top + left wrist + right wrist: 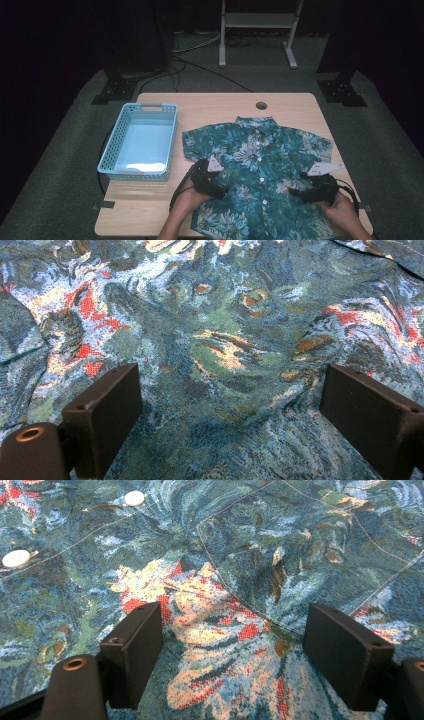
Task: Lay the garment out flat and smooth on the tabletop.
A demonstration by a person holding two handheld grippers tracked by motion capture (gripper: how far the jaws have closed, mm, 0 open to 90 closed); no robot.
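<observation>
a wooden table [150,210] on grey carpet carries a blue basket [139,140] at left and a floral shirt [260,165] lying flat, buttoned. in the high view both hands hold grippers over its lower half. in the left gripper view the left gripper [230,405] is spread wide over the cloth. in the right gripper view the right gripper [232,652] is likewise spread, beside the pocket [300,555].

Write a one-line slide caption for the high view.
Two open hand-held grippers, left gripper and right gripper, rest on a floral button-up shirt beside a blue basket.
</observation>
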